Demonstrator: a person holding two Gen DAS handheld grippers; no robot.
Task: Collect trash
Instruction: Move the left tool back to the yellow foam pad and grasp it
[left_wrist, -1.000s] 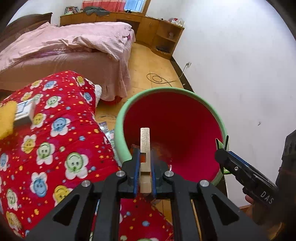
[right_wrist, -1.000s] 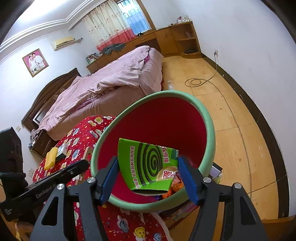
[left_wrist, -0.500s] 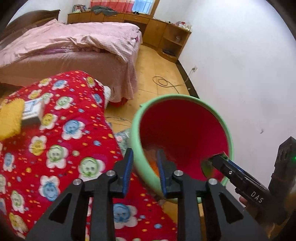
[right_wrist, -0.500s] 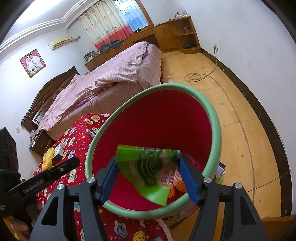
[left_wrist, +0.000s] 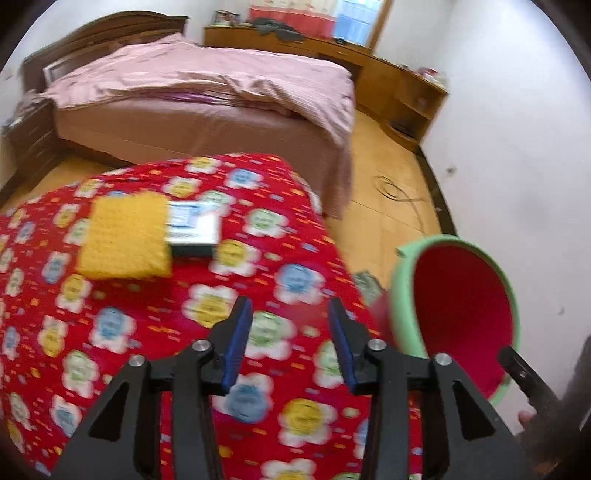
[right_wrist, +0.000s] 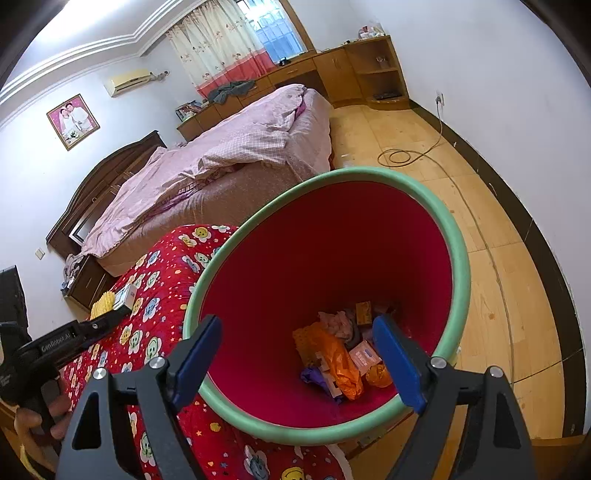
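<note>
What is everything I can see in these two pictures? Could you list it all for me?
Round plastic bin: one, green rim, red inside, beside the table.
Crumpled trash: several pieces, orange, pink, purple, at the bin's bottom.
Knitted cloth: one, yellow, on the red flowered tablecloth.
Small flat box: one, white-blue, touching the cloth.
Bed: one, pink cover, behind the table.
Framed photo: one, on the wall.
Coiled cable: one, on the wooden floor.
Left gripper: black, blue pads, open, empty.
Right gripper: same, open, over the bin.

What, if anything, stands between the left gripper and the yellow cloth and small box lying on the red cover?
Nothing visible does. The left gripper is open over bare red cover, and the yellow cloth and box lie ahead, unobstructed.
</note>
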